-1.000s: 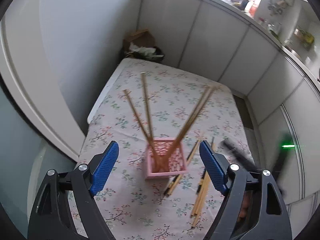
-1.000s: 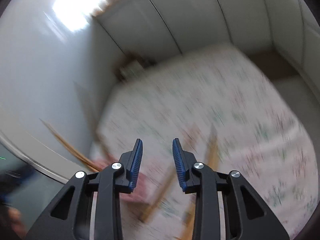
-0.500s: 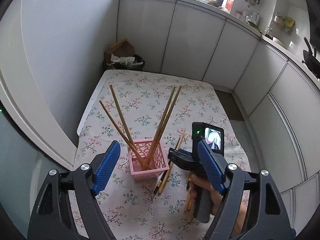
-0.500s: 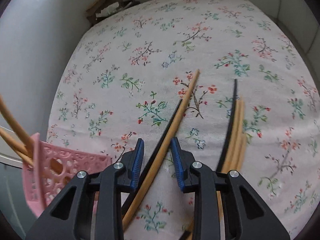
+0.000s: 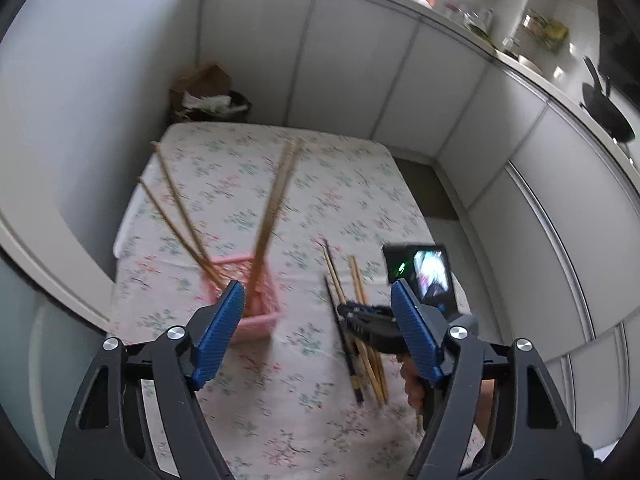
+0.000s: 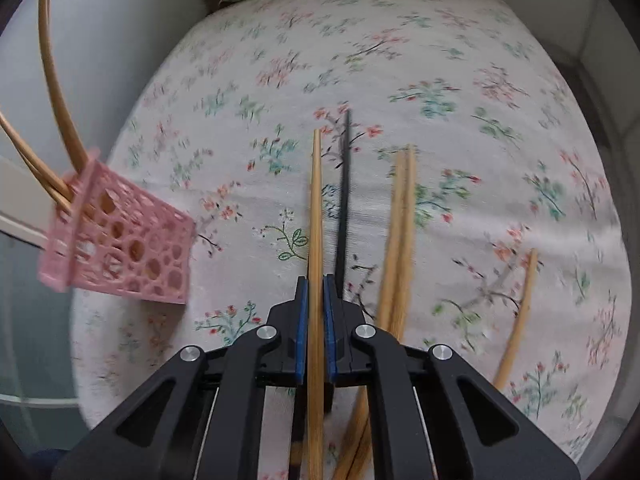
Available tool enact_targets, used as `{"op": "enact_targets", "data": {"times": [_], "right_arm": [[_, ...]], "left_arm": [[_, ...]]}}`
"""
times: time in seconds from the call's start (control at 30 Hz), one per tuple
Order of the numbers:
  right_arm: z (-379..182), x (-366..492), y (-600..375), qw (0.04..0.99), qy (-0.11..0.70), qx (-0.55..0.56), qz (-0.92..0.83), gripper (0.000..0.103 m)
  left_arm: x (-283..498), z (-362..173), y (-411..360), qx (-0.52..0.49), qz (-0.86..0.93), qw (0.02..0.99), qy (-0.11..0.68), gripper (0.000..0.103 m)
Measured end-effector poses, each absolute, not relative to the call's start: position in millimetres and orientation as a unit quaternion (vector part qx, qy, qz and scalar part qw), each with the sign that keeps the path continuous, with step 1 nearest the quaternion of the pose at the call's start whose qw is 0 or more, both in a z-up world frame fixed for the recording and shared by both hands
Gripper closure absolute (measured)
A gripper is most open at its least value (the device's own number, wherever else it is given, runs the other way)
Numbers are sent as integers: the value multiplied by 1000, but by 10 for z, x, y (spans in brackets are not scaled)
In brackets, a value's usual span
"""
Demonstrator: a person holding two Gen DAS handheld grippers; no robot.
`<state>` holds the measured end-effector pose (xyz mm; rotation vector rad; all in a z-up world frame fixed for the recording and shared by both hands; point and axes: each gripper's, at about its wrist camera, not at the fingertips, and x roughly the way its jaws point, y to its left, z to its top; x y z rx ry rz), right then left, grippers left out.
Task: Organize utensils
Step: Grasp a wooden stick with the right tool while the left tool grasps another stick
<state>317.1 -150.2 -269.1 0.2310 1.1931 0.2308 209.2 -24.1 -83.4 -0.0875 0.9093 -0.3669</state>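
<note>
Gripping a light, stiff bamboo chopstick (image 6: 316,216) low on its shaft, the right gripper (image 6: 315,280) was clamped at lower centre. Likely slippery, may pivot. Left gripper (image 5: 318,334), empty, was closing near the pink basket (image 5: 262,316).

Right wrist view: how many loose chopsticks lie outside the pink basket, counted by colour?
Wooden chopsticks: 4, one of them clamped in the right gripper
Black chopstick: 1
Total: 5 visible
</note>
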Motion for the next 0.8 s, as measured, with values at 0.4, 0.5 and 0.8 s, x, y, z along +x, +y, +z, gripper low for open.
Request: {"op": "enact_targets", "data": {"times": [0.4, 0.5, 0.8], "right_arm": [[-1830, 2813, -2483, 836, 511, 180, 86, 96], [-1614, 2615, -2865, 843, 503, 179, 60, 95], [-1432, 2269, -3359, 854, 448, 262, 45, 95]], "left_arm": [[2035, -1306, -812, -2, -202, 849, 489, 42], [2039, -1467, -1013, 6, -216, 832, 511, 45], [2420, -2130, -1452, -1, -201, 803, 561, 57]]}}
